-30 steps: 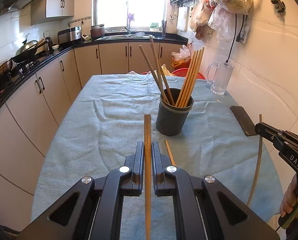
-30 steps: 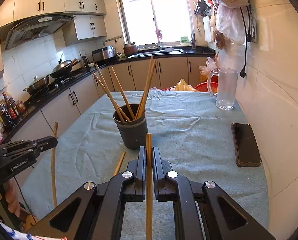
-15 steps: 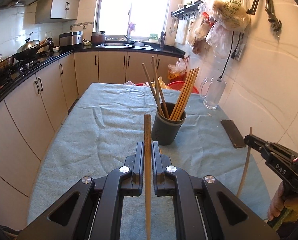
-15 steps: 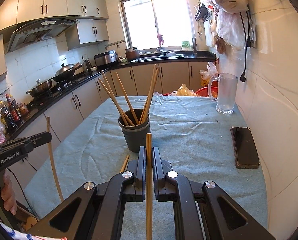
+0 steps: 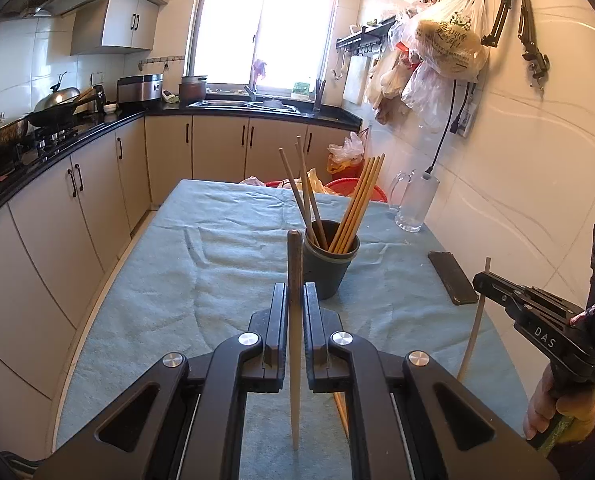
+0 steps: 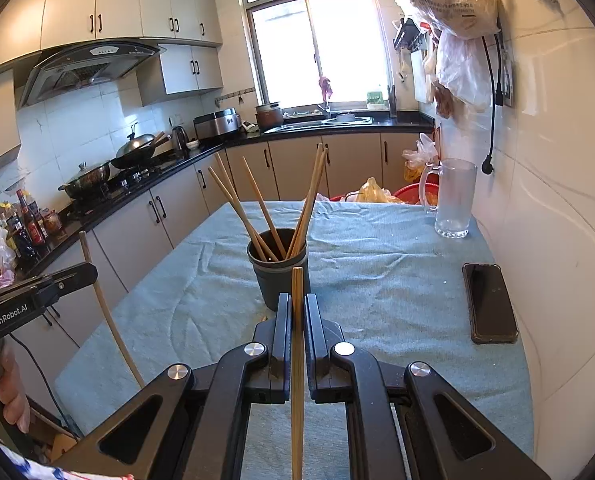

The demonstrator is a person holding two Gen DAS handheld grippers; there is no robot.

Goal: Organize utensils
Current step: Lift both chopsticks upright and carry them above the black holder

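A dark grey cup (image 5: pixel 329 264) holding several wooden chopsticks stands mid-table on the blue cloth; it also shows in the right wrist view (image 6: pixel 278 270). My left gripper (image 5: pixel 295 292) is shut on one upright chopstick (image 5: pixel 295 320), held above the table short of the cup. My right gripper (image 6: pixel 297 304) is shut on another upright chopstick (image 6: pixel 297 340), also short of the cup. Each gripper shows in the other's view, the right gripper (image 5: pixel 482 279) at right and the left gripper (image 6: pixel 87 272) at left. One loose chopstick (image 5: pixel 341 410) lies on the cloth below my left gripper.
A black phone (image 6: pixel 489 302) lies at the table's right side by the tiled wall. A glass mug (image 6: pixel 453 200) stands at the far right corner. Kitchen cabinets and a stove (image 5: pixel 49 136) run along the left. Bags hang on the wall (image 5: pixel 445 40).
Both grippers have risen and pulled back from the cup, each still holding its chopstick. The cup looks smaller and farther away in both views.
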